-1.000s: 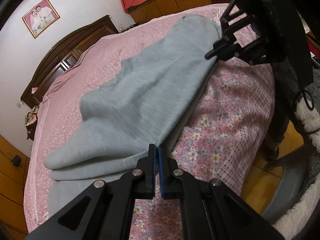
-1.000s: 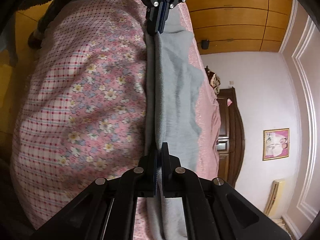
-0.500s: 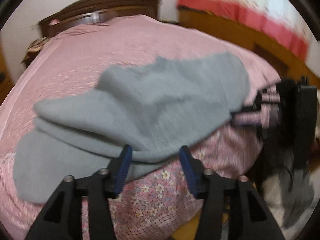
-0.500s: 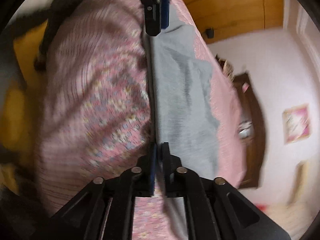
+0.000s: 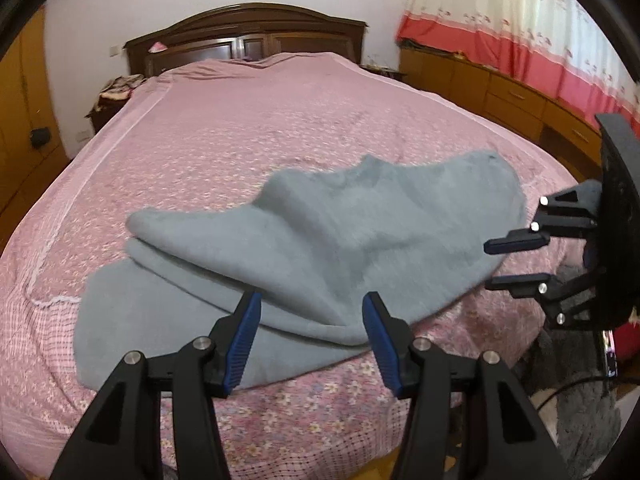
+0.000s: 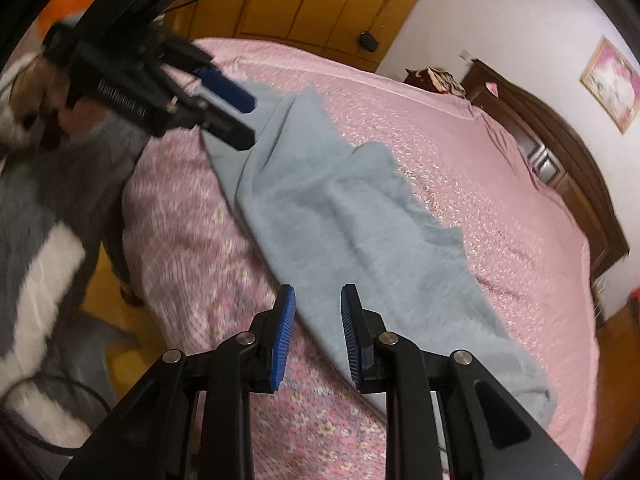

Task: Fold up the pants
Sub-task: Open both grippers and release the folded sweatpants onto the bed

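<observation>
left wrist view, contents listed by size. bed (image 5: 240, 128): pink floral cover, fills most of the frame; checked and flowered panel along the near edge. headboard (image 5: 244, 36): dark wood, arched, at the far end against a pale wall. curtain (image 5: 520, 28): cream with a red lower band, far right, above a run of wooden drawers (image 5: 512, 96). pants (image 5: 320, 248): grey, soft fabric, lying on the near part of the bed, folded over on themselves so an upper layer sits on a wider lower layer; near edge close to the bed's edge. left gripper (image 5: 312, 336): black frame, blue pads, spread wide apart with nothing between them, poised just above the near hem of the pants. right gripper (image 5: 516, 262): seen side-on at the right, fingers parted, empty, at the right end of the pants.

right wrist view: bed (image 6: 460, 128) and pants (image 6: 352, 216) running diagonally along the bed's edge; right gripper (image 6: 318, 336) parted over the cloth's edge, holding nothing; left gripper (image 6: 228, 108) at the far end, blurred, fingers apart. framed picture (image 6: 612, 84) on the wall. wooden wardrobe (image 6: 320, 0) behind.
</observation>
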### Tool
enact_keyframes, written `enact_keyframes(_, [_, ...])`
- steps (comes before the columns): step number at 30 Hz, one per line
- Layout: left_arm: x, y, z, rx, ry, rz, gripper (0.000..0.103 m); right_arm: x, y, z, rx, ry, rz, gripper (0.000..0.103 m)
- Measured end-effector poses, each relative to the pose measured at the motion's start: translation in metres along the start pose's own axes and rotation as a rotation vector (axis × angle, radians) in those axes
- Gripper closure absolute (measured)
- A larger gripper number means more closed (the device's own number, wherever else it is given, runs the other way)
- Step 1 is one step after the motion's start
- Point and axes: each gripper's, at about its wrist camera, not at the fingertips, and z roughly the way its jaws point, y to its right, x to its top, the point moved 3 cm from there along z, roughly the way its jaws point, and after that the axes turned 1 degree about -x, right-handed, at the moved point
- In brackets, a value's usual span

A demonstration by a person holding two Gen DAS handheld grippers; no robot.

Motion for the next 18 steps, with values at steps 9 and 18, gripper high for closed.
enact_keyframes(9, [0.013,-0.039,-0.002,0.041,0.029,-0.11,0.045,0.034,0.011,0.024,0.077,0.031,0.193,0.079])
enact_keyframes(18, [0.017,-0.086,0.011,0.098,0.014,-0.19,0.045,0.082,-0.01,0.066,0.147,0.059,0.129,0.079])
